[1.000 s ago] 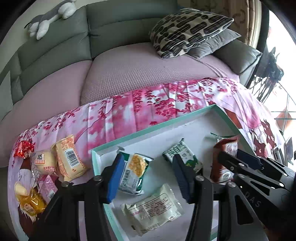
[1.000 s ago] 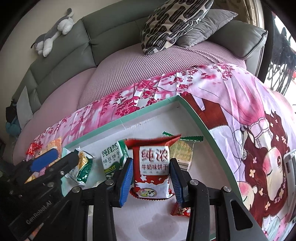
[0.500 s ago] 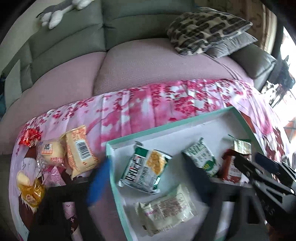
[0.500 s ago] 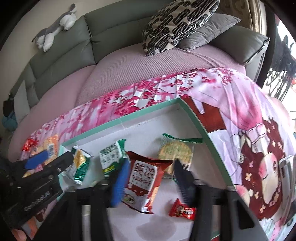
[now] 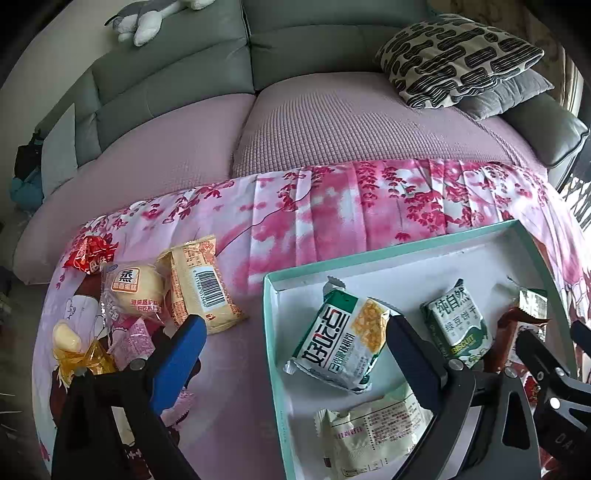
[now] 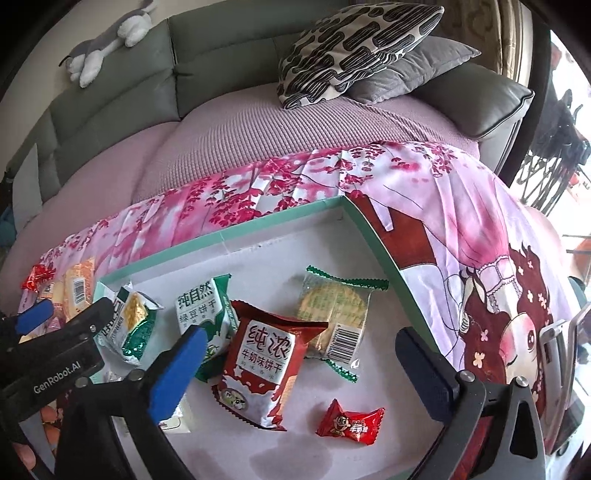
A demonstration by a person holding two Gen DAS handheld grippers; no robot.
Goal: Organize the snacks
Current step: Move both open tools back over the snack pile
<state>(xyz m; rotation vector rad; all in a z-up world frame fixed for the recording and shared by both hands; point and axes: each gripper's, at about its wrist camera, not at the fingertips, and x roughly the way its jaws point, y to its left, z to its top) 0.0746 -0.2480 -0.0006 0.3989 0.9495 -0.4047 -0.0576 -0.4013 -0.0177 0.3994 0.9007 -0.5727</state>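
Note:
A teal-rimmed white tray point(image 5: 274, 354) point(image 6: 280, 218) lies on a pink floral cloth. In it lie a green-and-white cracker pack point(image 5: 341, 341) point(image 6: 131, 321), a green biscuit pack point(image 5: 458, 323) point(image 6: 203, 314), a red milk-biscuit pack point(image 6: 264, 363), a clear round-biscuit pack point(image 6: 334, 314), a small red candy point(image 6: 349, 422) and a pale pack point(image 5: 373, 434). My left gripper point(image 5: 291, 350) is open and empty over the tray's left rim. My right gripper point(image 6: 303, 360) is open and empty above the red pack. Loose snacks lie left of the tray: an orange pack point(image 5: 201, 284), a bun pack point(image 5: 135, 291), a red wrapper point(image 5: 90, 253).
A yellow sweet point(image 5: 72, 345) and a pink packet point(image 5: 135, 339) lie by the left gripper's blue finger point(image 5: 177, 363). A sofa with a patterned cushion point(image 5: 454, 55) and a plush toy point(image 5: 147, 18) stands behind. The cloth drops off at the right point(image 6: 509, 295).
My right gripper has opened and let go of the red milk-biscuit pack, which now lies flat in the tray. My left gripper has opened wider and shifted left, towards the loose snacks.

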